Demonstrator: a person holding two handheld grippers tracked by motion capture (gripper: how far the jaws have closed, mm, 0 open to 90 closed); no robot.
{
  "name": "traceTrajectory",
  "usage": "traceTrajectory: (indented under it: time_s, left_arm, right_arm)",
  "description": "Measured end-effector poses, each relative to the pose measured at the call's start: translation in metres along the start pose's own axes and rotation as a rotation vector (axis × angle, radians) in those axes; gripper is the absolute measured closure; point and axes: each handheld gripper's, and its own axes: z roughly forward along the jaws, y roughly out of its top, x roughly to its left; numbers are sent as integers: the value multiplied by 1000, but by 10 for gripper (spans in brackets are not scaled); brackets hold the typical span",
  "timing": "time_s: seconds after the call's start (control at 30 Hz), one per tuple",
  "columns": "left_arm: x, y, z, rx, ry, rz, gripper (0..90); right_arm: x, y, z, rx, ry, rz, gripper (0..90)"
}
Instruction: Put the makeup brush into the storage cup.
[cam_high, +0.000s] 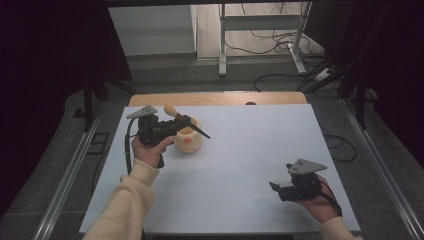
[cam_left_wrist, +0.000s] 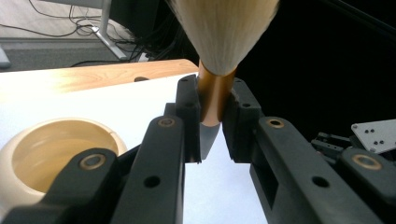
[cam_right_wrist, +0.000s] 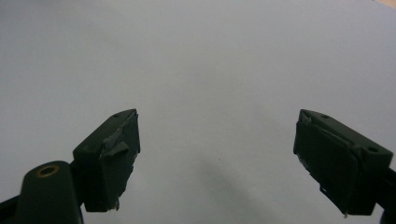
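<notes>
My left gripper (cam_high: 181, 123) (cam_left_wrist: 212, 107) is shut on a brush (cam_left_wrist: 215, 88), clamping its copper ferrule. The cream bristles (cam_left_wrist: 224, 28) fan out towards the camera and the grey handle tapers to a point between the jaws. In the high view the brush (cam_high: 172, 112) lies slantwise over a cream bowl (cam_high: 192, 144) with a small orange mark on its side. Its dark handle tip (cam_high: 204, 134) sticks out to the right. The bowl (cam_left_wrist: 42, 149) looks hollow and bare inside. Near the table's front right, my right gripper (cam_high: 280, 178) (cam_right_wrist: 217, 135) stands open over bare white surface.
The white tabletop (cam_high: 240, 150) has a wooden strip (cam_high: 220, 98) along its far edge. Beyond it are a metal frame leg (cam_high: 222, 40) and loose cables (cam_high: 280, 40) on the floor. The other gripper (cam_left_wrist: 364, 140) shows at the right of the left gripper view.
</notes>
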Motion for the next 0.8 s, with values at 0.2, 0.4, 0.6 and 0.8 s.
traceTrajectory:
  time_s: [0.2, 0.4, 0.6, 0.8]
  left_arm:
    - [3, 5, -2, 1, 19, 9, 786]
    - [10, 9, -4, -3, 40, -3, 786]
    - [16, 15, -3, 0, 59, 0, 787]
    - [22, 21, -3, 6, 81, 8, 786]
  right_arm:
    - [-5, -5, -3, -2, -6, 15, 150]
    - [-5, -5, -4, -9, -13, 12, 150]
    - [-4, -4, -5, -18, -11, 9, 151]
    - [-4, -4, -5, -17, -14, 11, 151]
